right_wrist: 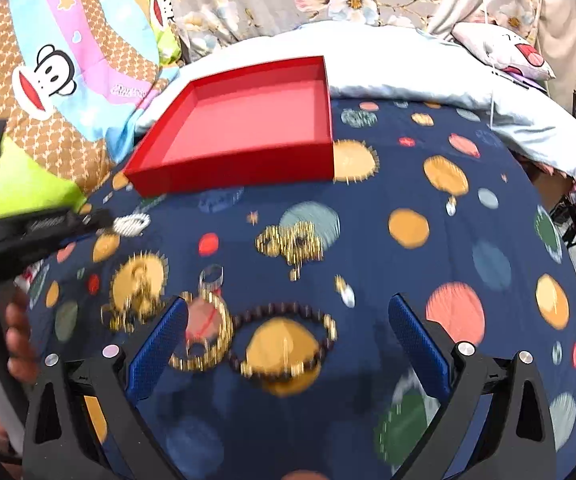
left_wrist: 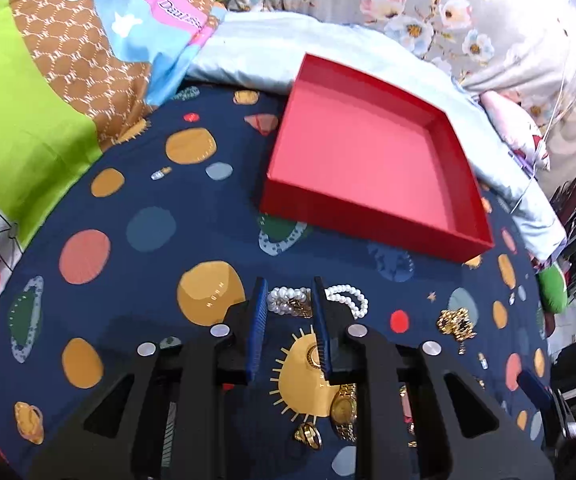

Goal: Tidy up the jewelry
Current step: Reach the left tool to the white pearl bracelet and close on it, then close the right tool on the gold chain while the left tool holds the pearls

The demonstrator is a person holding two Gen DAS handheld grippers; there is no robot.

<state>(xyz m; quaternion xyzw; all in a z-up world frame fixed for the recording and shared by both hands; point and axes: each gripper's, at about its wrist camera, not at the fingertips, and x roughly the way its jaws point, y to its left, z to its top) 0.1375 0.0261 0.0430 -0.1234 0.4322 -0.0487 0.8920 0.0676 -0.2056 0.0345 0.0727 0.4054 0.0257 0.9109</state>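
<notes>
My left gripper (left_wrist: 289,292) is shut on a white pearl bracelet (left_wrist: 288,300), whose loop runs out to the right behind one finger. In the right wrist view the same gripper (right_wrist: 106,220) comes in from the left with the pearls (right_wrist: 130,226) at its tip. My right gripper (right_wrist: 288,306) is wide open over a dark bead bracelet (right_wrist: 288,344) and a gold bangle (right_wrist: 204,336), touching neither. The red open box (left_wrist: 367,152) (right_wrist: 248,120) lies empty beyond the jewelry.
On the navy planet-print sheet (left_wrist: 168,248) lie a gold chain cluster (left_wrist: 457,322) (right_wrist: 289,242), a gold watch (left_wrist: 343,404), a gold ring (left_wrist: 307,436) and a silver ring (right_wrist: 212,276). Pillows and quilts crowd the far side. A person's hand (right_wrist: 16,332) shows at left.
</notes>
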